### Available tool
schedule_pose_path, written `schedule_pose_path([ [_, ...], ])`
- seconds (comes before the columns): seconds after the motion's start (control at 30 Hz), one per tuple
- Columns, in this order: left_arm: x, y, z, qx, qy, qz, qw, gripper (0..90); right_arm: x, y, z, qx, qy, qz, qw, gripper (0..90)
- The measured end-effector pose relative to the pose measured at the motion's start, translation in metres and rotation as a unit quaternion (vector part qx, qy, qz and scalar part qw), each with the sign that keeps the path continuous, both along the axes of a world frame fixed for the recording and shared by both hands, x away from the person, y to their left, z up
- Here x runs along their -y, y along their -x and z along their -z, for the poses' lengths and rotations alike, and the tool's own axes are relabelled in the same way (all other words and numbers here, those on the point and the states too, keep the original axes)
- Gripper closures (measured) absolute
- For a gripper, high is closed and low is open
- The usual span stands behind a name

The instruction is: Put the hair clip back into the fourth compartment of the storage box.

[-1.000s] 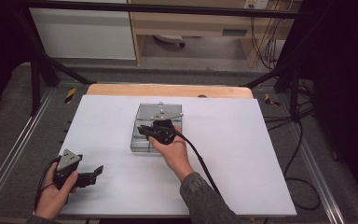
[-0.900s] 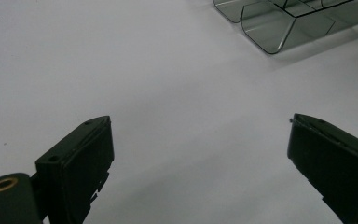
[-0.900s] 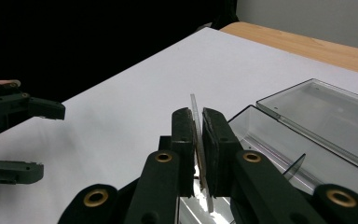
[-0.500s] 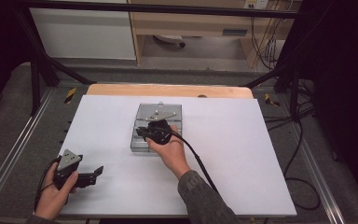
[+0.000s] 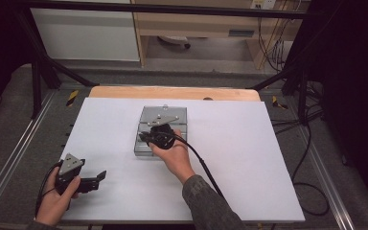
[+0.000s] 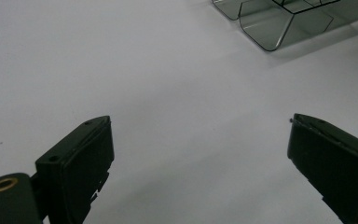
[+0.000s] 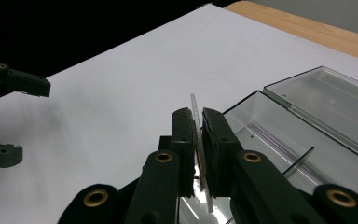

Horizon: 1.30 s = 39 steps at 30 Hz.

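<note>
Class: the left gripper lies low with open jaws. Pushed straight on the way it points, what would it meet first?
Bare white table surface, then probably the clear plastic compartment box, though that sits right of the left gripper line.

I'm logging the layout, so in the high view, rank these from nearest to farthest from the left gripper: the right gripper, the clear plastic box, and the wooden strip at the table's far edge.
From the left gripper, at the near left corner:
1. Right gripper, mid-table, fingers shut on a thin clear piece.
2. Clear plastic box, just beyond it.
3. Wooden strip, along the far edge.
</note>
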<state>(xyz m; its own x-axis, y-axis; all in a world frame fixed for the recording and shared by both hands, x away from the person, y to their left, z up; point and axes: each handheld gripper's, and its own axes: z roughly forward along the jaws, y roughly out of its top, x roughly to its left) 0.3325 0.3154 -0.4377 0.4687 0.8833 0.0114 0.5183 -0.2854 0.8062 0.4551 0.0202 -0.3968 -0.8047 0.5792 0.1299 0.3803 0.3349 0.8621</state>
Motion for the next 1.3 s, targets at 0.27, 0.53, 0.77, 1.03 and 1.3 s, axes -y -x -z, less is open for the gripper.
schedule_pose_path([
  [0.27,0.000,0.000,0.000,0.000,-0.001,-0.002,1.0000,7.0,0.000,0.000,0.002,-0.006,0.002,0.006,1.0000,84.1],
  [0.53,0.000,0.000,0.000,0.000,-0.001,-0.001,1.0000,7.0,-0.002,-0.002,0.003,-0.009,-0.004,0.008,0.9999,84.1],
  [0.77,0.000,0.000,0.000,-0.001,-0.004,0.001,1.0000,7.0,-0.007,-0.001,0.008,-0.013,-0.004,0.006,0.9999,84.1],
  [1.03,0.000,0.000,0.001,-0.002,-0.004,0.003,1.0000,7.0,-0.009,-0.002,0.013,-0.017,0.003,0.005,0.9998,84.1],
  [1.3,0.001,0.000,0.001,-0.003,-0.004,0.003,1.0000,7.0,-0.009,-0.003,0.016,-0.015,0.016,0.006,0.9998,84.1],
])
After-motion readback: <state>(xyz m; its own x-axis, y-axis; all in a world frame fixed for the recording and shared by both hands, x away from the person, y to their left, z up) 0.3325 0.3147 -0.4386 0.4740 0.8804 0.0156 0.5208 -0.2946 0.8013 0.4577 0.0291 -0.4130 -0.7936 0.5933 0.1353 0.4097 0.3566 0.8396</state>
